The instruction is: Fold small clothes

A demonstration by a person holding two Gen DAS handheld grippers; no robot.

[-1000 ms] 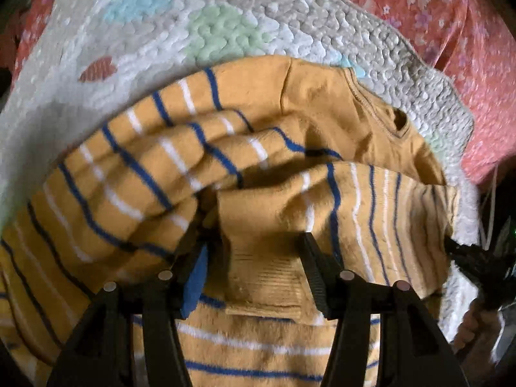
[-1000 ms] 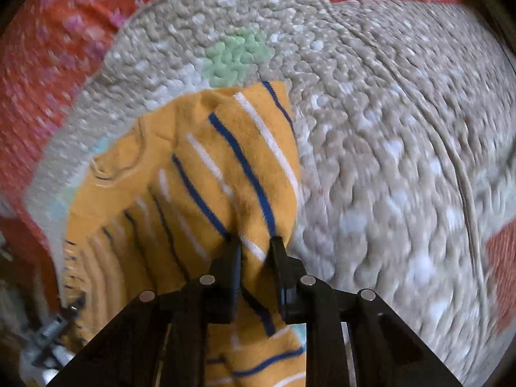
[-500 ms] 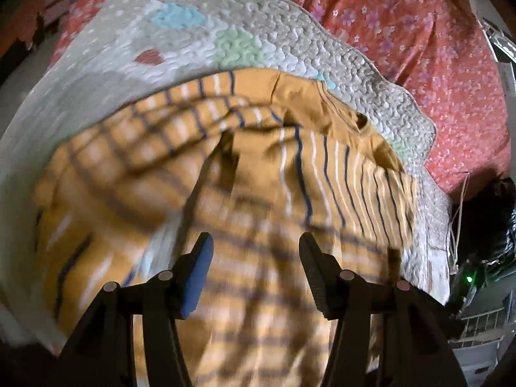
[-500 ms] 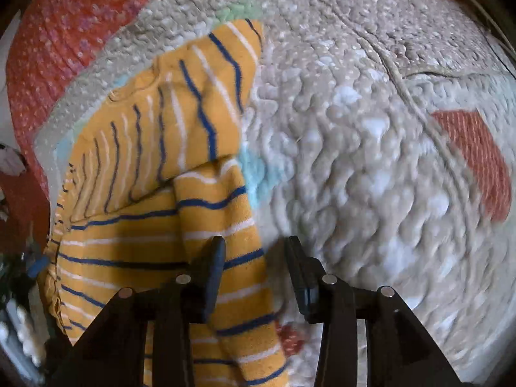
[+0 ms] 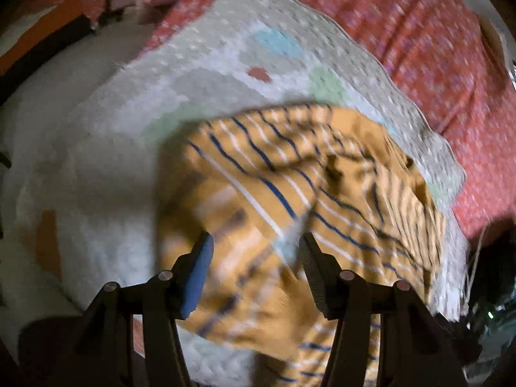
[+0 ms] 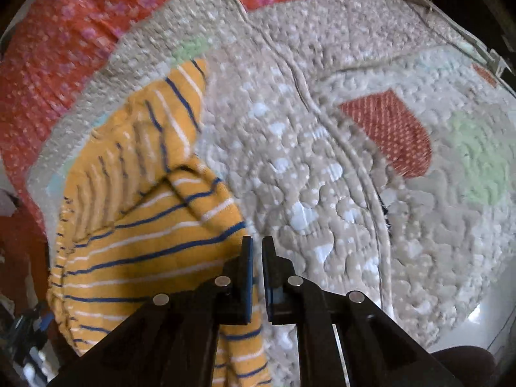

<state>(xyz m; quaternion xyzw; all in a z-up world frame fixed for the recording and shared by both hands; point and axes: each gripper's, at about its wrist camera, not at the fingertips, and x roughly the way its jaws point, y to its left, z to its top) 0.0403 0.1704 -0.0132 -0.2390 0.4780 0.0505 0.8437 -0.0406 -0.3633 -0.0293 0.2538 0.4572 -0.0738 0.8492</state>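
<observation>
Lying crumpled on the quilt (image 6: pixel 322 177) ahead of both fingers, the striped sweater (image 5: pixel 290 213) is judged soft, light, best pinched at hem or cuff; left gripper (image 5: pixel 254 251) is spread wide, empty, right gripper (image 6: pixel 257 258) nearly closed, grip on its edge unclear.
</observation>
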